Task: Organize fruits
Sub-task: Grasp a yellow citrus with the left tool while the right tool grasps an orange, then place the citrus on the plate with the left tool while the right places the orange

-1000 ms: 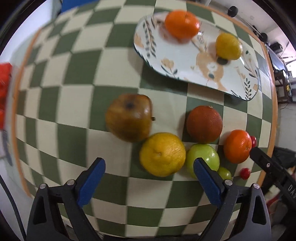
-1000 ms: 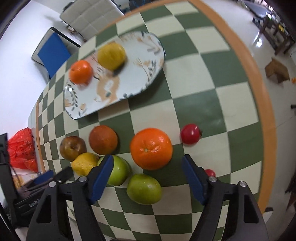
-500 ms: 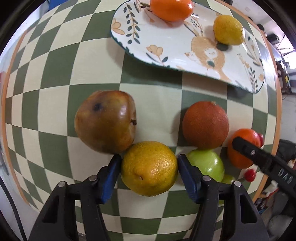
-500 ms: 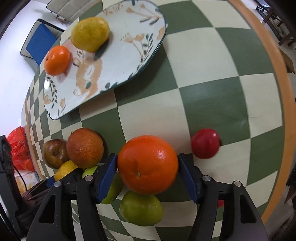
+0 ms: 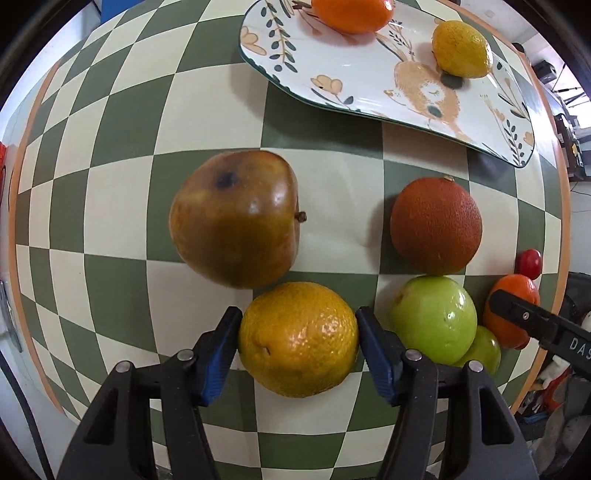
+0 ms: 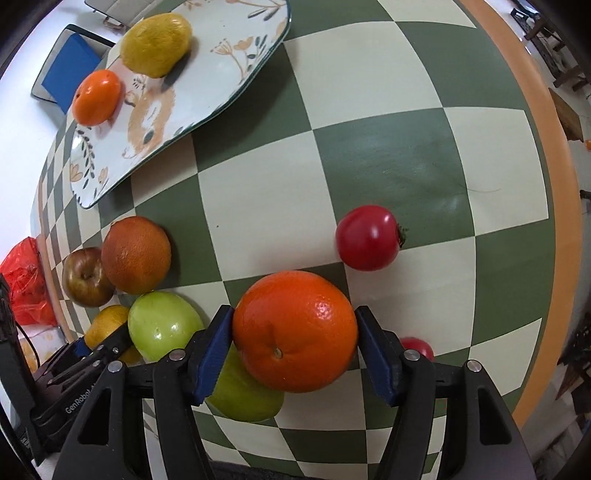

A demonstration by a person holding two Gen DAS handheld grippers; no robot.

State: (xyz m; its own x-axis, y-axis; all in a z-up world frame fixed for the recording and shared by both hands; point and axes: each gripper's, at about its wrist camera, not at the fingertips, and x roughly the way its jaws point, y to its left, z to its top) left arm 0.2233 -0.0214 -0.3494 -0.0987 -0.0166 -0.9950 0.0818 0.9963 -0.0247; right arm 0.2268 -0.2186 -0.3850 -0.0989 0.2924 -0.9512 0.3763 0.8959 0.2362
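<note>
Left gripper (image 5: 298, 341): closed on the yellow-orange citrus (image 5: 297, 339); I see both blue pads pressed to its sides. It has just closed in from wide open. Fruit sits on the checked tablecloth (image 5: 122, 122).
Loose fruit, left view: brown apple (image 5: 235, 218) just far-left of the held citrus; dark russet orange (image 5: 436, 226) to the right; green apple (image 5: 434, 319) near-right, a second green fruit (image 5: 482, 347) tucked behind it.
Plate (image 5: 343, 85): far side, holding one orange (image 5: 351, 14) and one lemon (image 5: 461, 48).
Right gripper (image 6: 294, 345): closed on the bright orange (image 6: 295, 330), pads touching both flanks, having just closed in.
Right-side remainder: red tomato (image 6: 367, 237) just beyond, a smaller red fruit (image 6: 417, 347) partly hidden.
Progress, my judgement: two plated, two gripped but not lifted, six left loose. Early stage.
</note>
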